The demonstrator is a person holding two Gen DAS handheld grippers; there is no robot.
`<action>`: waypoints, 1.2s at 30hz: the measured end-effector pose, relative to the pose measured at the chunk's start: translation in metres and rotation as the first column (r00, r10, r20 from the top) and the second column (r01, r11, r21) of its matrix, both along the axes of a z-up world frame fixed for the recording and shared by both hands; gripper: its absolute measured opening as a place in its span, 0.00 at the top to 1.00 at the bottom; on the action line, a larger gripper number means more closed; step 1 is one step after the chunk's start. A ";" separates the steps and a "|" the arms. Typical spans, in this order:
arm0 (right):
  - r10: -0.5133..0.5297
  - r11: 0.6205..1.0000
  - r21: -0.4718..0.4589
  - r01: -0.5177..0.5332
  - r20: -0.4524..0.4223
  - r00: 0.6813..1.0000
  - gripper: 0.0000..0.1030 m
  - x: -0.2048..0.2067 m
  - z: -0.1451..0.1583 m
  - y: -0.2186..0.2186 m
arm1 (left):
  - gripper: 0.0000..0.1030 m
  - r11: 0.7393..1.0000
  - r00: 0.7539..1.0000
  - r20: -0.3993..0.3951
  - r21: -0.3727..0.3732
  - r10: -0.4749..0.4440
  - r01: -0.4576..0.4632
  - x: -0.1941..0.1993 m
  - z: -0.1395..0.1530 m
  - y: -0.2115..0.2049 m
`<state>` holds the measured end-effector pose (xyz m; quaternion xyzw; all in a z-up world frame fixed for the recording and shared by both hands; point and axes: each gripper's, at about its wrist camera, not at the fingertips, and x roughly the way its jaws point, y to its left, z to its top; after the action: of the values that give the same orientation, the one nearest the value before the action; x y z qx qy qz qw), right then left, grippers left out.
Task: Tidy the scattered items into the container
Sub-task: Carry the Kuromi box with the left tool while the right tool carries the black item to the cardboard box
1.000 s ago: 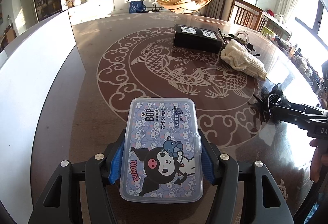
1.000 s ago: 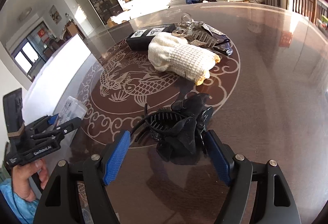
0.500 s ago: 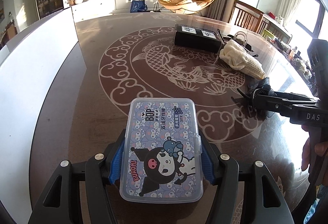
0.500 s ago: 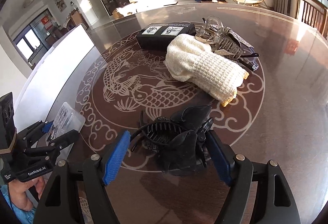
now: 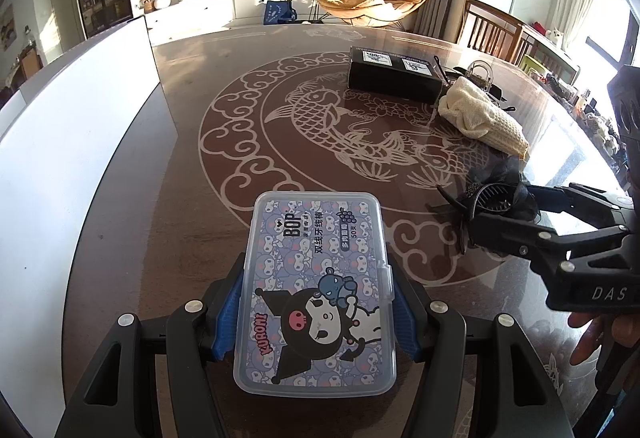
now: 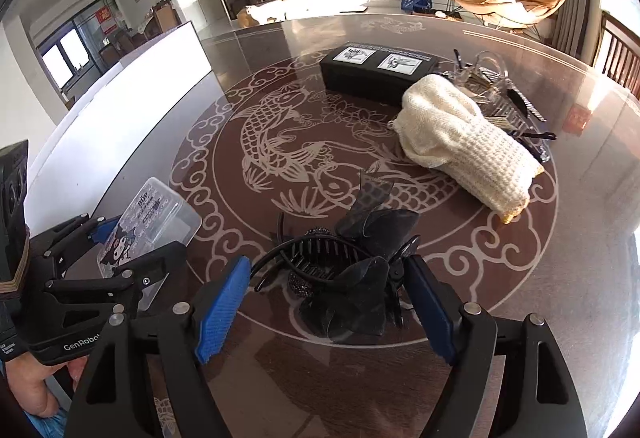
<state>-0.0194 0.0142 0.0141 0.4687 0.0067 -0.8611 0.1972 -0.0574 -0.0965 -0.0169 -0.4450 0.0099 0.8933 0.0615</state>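
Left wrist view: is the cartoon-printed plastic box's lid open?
No: the plastic box lies lid-down shut, side latch closed, between the left gripper's blue pads.

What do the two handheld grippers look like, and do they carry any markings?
Both are matte black plastic with silver screw heads and ribbed blue pads on the fingers. The left gripper bears white "GenRobot" lettering on its body, seen from the right wrist view. The right gripper shows white "DAS" lettering, seen from the left wrist view. No cables are visible.
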 end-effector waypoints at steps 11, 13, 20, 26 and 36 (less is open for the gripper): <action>-0.021 0.996 -0.086 0.015 -0.060 0.998 0.19 0.012 0.003 0.027 | 0.41 0.998 0.999 -0.035 0.060 0.011 -0.008 0.018 0.011 -0.013; -0.040 0.993 -0.114 0.033 -0.065 0.997 0.19 0.018 0.008 0.037 | 0.41 0.998 0.999 -0.051 0.064 0.009 -0.006 0.024 0.017 -0.015; -0.041 0.989 -0.144 0.029 -0.081 0.996 0.19 0.033 0.022 0.046 | 0.41 0.996 0.994 -0.112 0.088 0.015 -0.005 0.037 0.041 -0.017; -0.009 0.988 -0.152 -0.008 -0.115 0.993 0.19 0.040 0.042 0.036 | 0.41 0.996 0.989 -0.150 0.092 0.017 -0.003 0.046 0.060 -0.020; 0.026 0.988 -0.150 -0.045 -0.123 0.992 0.19 0.044 0.050 0.021 | 0.41 1.000 0.982 -0.186 -0.004 0.029 -0.030 0.053 0.076 -0.023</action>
<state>0.0246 0.0348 0.0637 0.3992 -0.0388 -0.8821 0.2469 -0.0045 -0.1197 0.0589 -0.3600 0.0121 0.9317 0.0456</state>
